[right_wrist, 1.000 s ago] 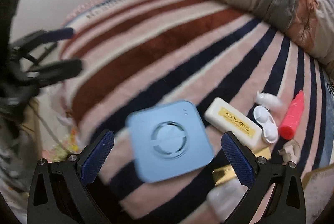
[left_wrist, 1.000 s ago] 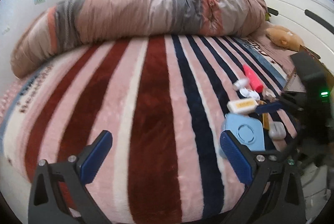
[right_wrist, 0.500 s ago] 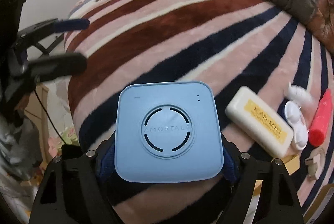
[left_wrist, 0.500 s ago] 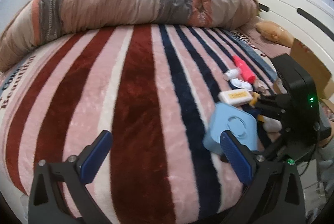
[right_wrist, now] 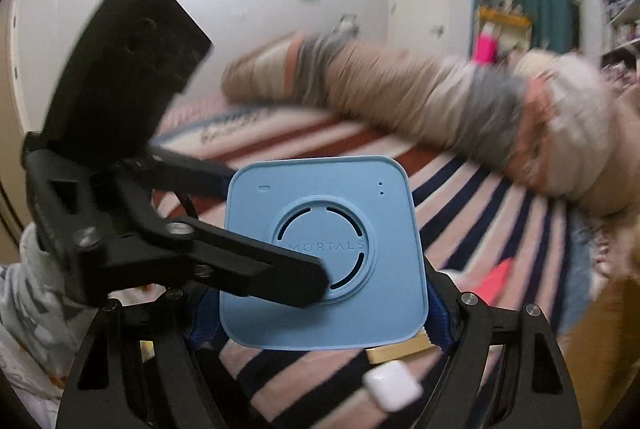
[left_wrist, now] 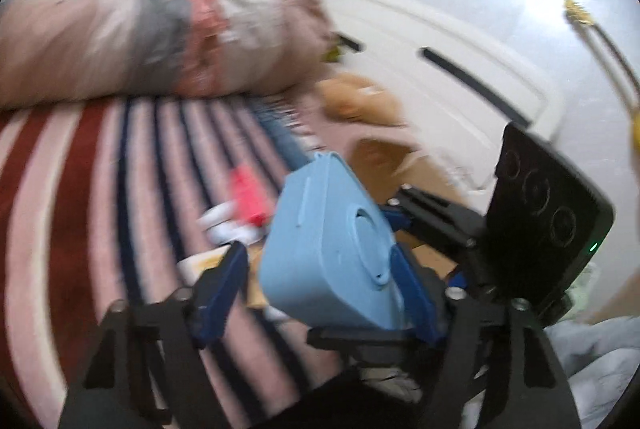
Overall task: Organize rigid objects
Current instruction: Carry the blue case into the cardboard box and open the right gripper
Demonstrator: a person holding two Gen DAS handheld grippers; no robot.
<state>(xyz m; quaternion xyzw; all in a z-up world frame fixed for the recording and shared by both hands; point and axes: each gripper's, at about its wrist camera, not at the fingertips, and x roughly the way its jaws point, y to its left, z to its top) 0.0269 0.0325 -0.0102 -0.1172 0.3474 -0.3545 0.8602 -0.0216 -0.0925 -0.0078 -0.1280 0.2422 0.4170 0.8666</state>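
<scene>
My right gripper [right_wrist: 320, 313] is shut on a light blue square box [right_wrist: 324, 249] and holds it lifted above the striped bed. In the left wrist view the blue box [left_wrist: 332, 249] sits between my left gripper's blue fingers [left_wrist: 224, 281], which stand apart around it; my left gripper [left_wrist: 320, 285] is open. One left finger lies across the box face in the right wrist view [right_wrist: 256, 269]. A red tube [left_wrist: 250, 195], a cream case [left_wrist: 200, 263] and a white earbud case [right_wrist: 394, 391] lie on the blanket.
A rolled quilt [left_wrist: 152, 45] lies across the far side of the bed. A white headboard [left_wrist: 440, 69] and a cardboard box [left_wrist: 404, 165] are at the right. The striped blanket [left_wrist: 80, 189] extends to the left.
My right gripper has lifted the blue box off the blanket. My left gripper has swung right and its fingers now flank the box. Both views are motion-blurred.
</scene>
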